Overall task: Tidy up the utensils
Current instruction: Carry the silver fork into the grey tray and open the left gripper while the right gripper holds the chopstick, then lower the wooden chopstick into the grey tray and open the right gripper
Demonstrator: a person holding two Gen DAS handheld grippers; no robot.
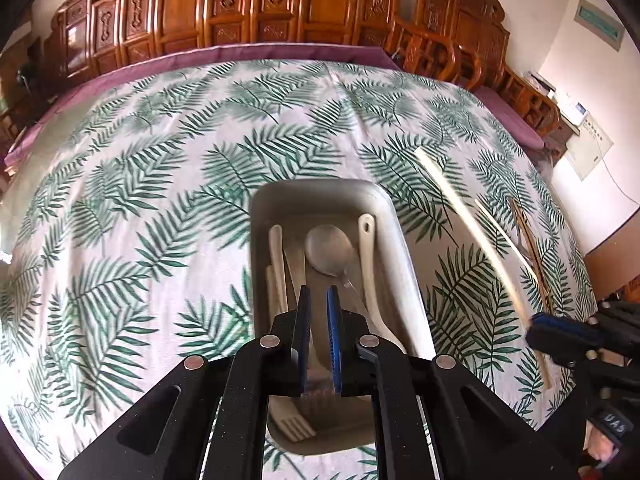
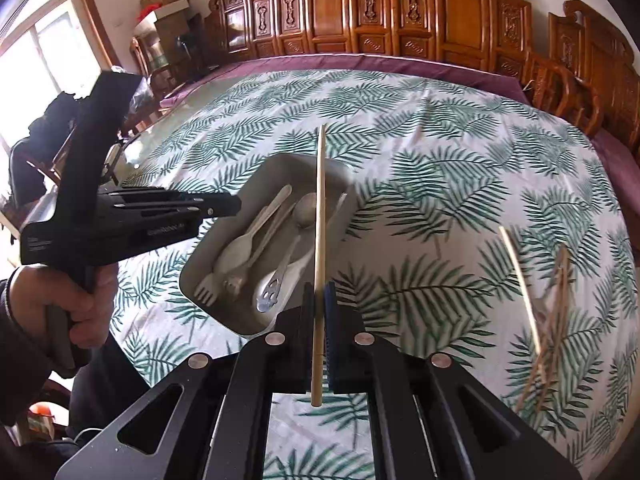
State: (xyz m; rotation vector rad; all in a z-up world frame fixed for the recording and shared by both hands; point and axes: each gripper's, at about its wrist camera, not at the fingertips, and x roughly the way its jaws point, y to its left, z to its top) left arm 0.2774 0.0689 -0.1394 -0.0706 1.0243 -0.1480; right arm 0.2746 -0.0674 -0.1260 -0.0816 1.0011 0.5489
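A grey tray (image 1: 396, 224) sits on the leaf-print tablecloth and holds a metal spoon (image 1: 329, 249), white spoons and a white fork (image 1: 295, 426). My left gripper (image 1: 319, 296) hovers over the tray with its jaws nearly closed and nothing between them. My right gripper (image 2: 319, 292) is shut on a pale chopstick (image 2: 320, 216), held in the air beside the tray (image 2: 260, 176). The chopstick also shows in the left wrist view (image 1: 460, 208). Another pale chopstick (image 2: 520, 288) and a brown pair (image 2: 558, 300) lie on the cloth to the right.
The cloth (image 1: 160, 184) covers a large table with a purple underlay (image 2: 440, 64) at its edges. Carved wooden chairs (image 2: 560, 76) and a wooden screen stand behind it. The hand with the left gripper (image 2: 120, 216) shows at left in the right wrist view.
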